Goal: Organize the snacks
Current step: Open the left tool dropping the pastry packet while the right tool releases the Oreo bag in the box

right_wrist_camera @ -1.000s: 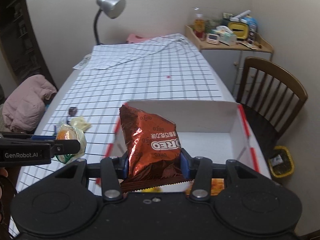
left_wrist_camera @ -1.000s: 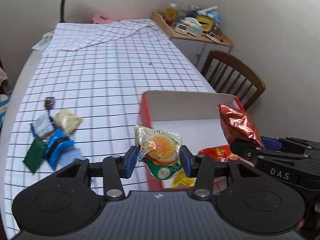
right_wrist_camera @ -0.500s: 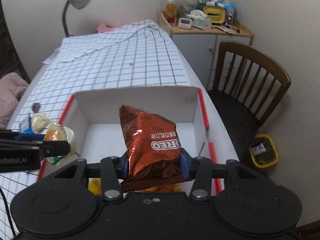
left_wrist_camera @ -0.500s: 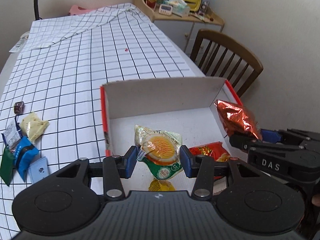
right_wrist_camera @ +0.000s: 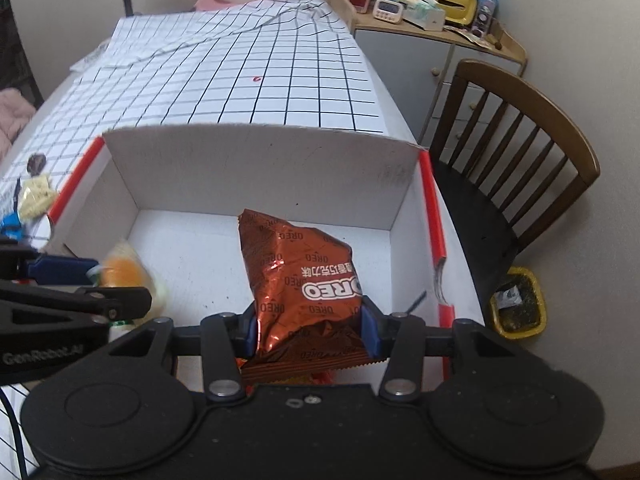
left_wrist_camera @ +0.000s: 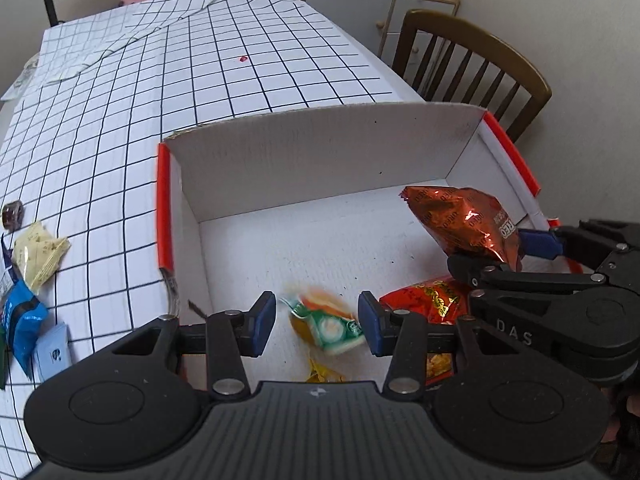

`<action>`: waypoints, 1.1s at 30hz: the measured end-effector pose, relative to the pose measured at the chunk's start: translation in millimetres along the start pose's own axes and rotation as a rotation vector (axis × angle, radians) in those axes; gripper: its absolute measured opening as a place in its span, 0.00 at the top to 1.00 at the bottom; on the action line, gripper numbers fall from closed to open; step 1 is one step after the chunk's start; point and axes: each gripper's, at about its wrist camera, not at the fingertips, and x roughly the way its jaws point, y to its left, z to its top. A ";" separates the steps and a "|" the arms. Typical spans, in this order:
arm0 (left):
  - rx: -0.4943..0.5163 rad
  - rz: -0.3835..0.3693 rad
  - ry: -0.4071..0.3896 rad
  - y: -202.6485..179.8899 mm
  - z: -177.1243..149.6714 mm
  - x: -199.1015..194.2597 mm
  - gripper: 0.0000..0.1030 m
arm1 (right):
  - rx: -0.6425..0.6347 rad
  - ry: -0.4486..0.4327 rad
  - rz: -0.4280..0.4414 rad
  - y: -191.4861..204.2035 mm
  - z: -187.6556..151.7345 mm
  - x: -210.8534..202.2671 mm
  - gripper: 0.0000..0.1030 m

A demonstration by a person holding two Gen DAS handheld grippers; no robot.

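A white cardboard box (left_wrist_camera: 320,152) with red edges stands on the checked tablecloth. My left gripper (left_wrist_camera: 318,322) hangs low over its near left part, shut on an orange-and-green snack packet (left_wrist_camera: 326,326) that is blurred and tilted between the pads. In the right wrist view the same packet (right_wrist_camera: 122,270) shows beside the left gripper (right_wrist_camera: 116,284). My right gripper (right_wrist_camera: 308,328) is shut on a brown Oreo bag (right_wrist_camera: 296,272) and holds it upright over the box (right_wrist_camera: 260,168). The left wrist view has that gripper (left_wrist_camera: 496,254) and the Oreo bag (left_wrist_camera: 460,220) at the box's right side.
A red snack bag (left_wrist_camera: 428,300) and a yellow packet (left_wrist_camera: 324,374) lie inside the box. Several loose snacks (left_wrist_camera: 36,256) lie on the cloth to its left. Right of the table stand a wooden chair (right_wrist_camera: 520,152), a cabinet (right_wrist_camera: 420,64) and a yellow bin (right_wrist_camera: 518,304).
Both grippers have come forward and down over the box with their snacks. The orange-and-green packet now sits lower and tilted between the left pads. The Oreo bag is unchanged in its grip.
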 end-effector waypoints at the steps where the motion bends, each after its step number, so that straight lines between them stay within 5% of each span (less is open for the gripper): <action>1: 0.005 -0.001 -0.001 -1.7 0.6 1.3 0.57 | -0.010 0.001 -0.003 1.1 1.1 0.8 0.55; 12: 0.032 0.005 -0.023 -7.2 -3.6 -1.5 0.57 | -0.008 0.015 0.020 -4.8 0.4 2.1 0.51; 16: 0.010 0.006 -0.028 -1.3 -6.2 -6.7 0.57 | -0.001 -0.014 0.032 -6.2 -2.3 -8.5 0.39; 33: -0.003 -0.021 -0.131 14.9 -24.2 -67.2 0.55 | 0.040 -0.104 0.121 3.4 -12.2 -71.6 0.30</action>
